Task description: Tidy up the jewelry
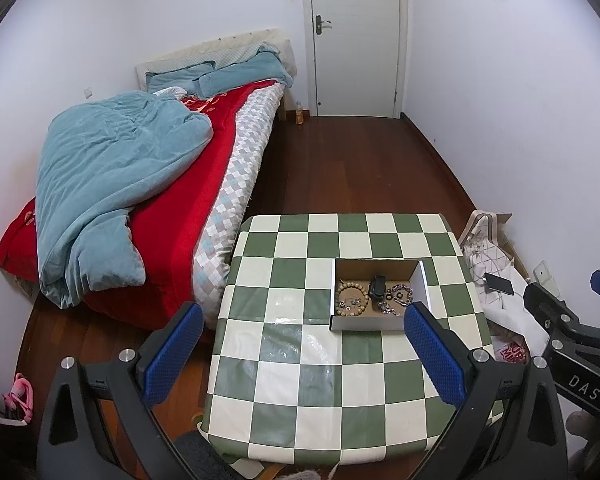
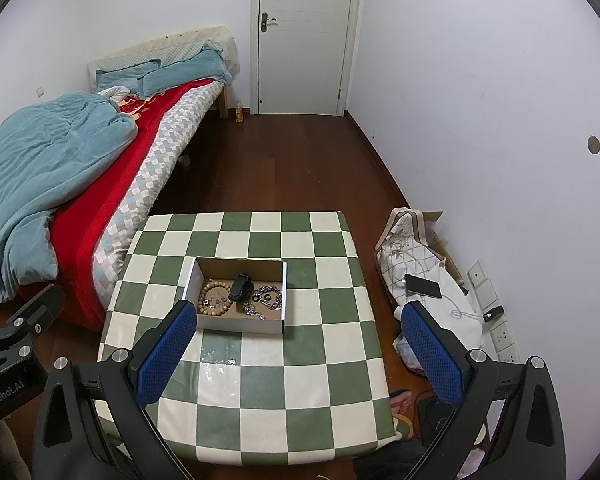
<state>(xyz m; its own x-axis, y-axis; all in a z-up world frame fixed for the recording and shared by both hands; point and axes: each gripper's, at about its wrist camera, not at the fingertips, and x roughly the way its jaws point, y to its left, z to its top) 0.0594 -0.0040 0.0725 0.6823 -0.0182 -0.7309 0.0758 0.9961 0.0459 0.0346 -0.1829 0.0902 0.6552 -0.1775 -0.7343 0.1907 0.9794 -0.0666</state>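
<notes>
Left tool (image 1: pixel 300 340) and right tool (image 2: pixel 296 340) held spread, nothing gripped, short of box (image 2: pixel 240 322). Jewelry (image 2: pixel 266 298) piled inside box; tangling risked if chains snagged.

Left gripper (image 1: pixel 302 338), seen from its own wrist camera: both blue-padded fingers (image 1: pixel 171 354) spread wide apart, nothing held between them, black finger arms angled outward from the lower frame edge. Right gripper (image 2: pixel 296 340), seen from its own wrist camera: fingers (image 2: pixel 165 350) likewise spread wide, nothing between the pads. Each gripper appears at the edge of the other's view: the right gripper (image 1: pixel 572 320) at the right margin of the left view, the left gripper (image 2: pixel 16 320) at the left margin of the right view, so the two are held side by side, pointing forward and downward.
</notes>
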